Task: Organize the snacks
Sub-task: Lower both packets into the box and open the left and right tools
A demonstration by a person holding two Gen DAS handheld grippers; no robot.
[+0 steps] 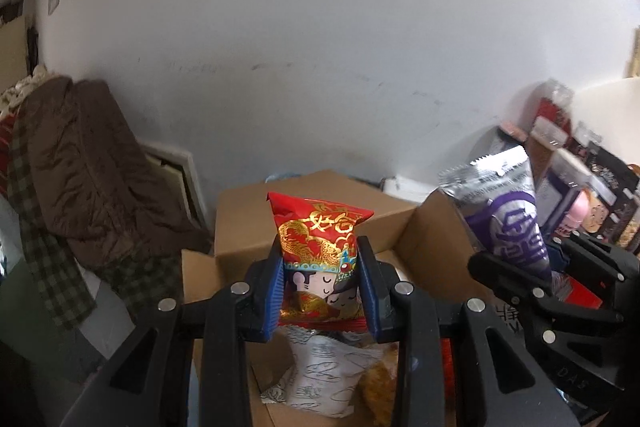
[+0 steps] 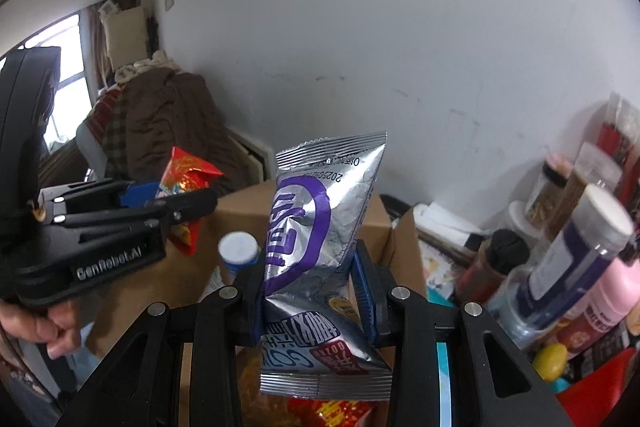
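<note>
Left gripper (image 1: 323,287) clamped red snack packet (image 1: 318,247) upright above open cardboard box (image 1: 240,227). Right gripper (image 2: 314,291) clamped silver-purple snack bag (image 2: 316,227) beside it, over same box.

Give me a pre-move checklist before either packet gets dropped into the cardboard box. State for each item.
1. Left gripper shut on the red snack packet: ok, both blue pads press its sides.
2. Right gripper shut on the silver and purple packet: ok, gripped near its lower half.
3. Both packets lifted free of the cardboard box: ok, both are held in the air above it.
4. Box open to receive them: ok, flaps are up and snacks lie inside.
5. Room left inside the box: cannot tell, the grippers hide most of its floor.
6. The two grippers apart from each other: ok, a gap shows between them.
</note>
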